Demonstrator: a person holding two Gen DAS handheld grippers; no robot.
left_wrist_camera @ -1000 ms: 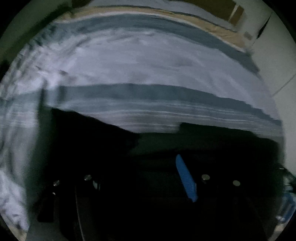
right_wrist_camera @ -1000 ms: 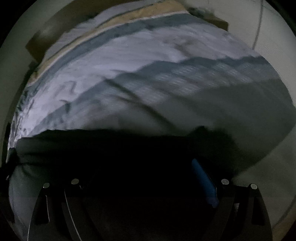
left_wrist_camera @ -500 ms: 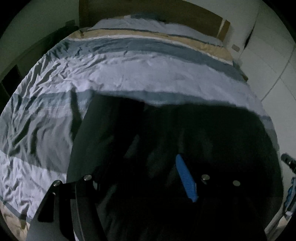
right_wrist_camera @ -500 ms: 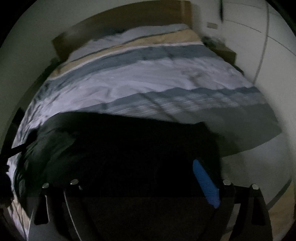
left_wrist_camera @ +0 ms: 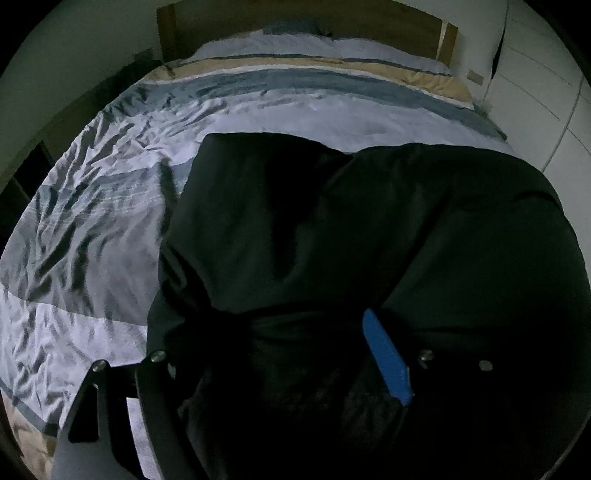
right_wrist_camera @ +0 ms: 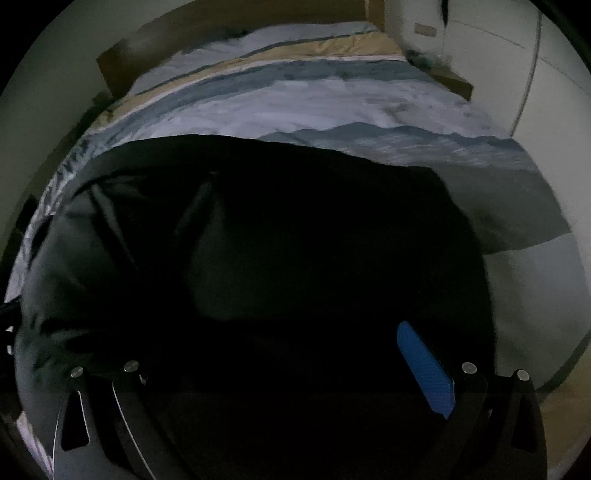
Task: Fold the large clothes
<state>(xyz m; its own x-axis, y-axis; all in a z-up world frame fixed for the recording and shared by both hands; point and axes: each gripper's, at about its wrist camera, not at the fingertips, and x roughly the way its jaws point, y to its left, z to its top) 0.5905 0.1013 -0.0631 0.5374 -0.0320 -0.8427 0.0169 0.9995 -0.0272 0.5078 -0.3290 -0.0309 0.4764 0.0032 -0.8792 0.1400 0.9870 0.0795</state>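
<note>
A large dark garment [left_wrist_camera: 369, 221] lies spread over the near half of a striped bed cover [left_wrist_camera: 110, 240], with a fold running down its middle. My left gripper [left_wrist_camera: 266, 332] hangs over the garment's near edge. Its jaws are opening; cloth bunches between the black left finger and the blue pad [left_wrist_camera: 384, 358], and the pads do not press on it. In the right wrist view the same garment [right_wrist_camera: 258, 240] fills the centre. My right gripper [right_wrist_camera: 266, 343] stands above its near hem, jaws opening wide, blue pad [right_wrist_camera: 424, 369] clear of the cloth.
The bed cover [right_wrist_camera: 332, 99] stretches to a wooden headboard [left_wrist_camera: 295, 18] at the far end. White wardrobe doors [left_wrist_camera: 535, 92] stand along the right side. A low bedside unit [right_wrist_camera: 450, 81] sits by the far right corner. Floor [right_wrist_camera: 561, 406] shows at the bed's right edge.
Both grippers have drawn back toward the bed's near end, and the dark garment now covers much more of the cover. Both pairs of jaws stand wider.
</note>
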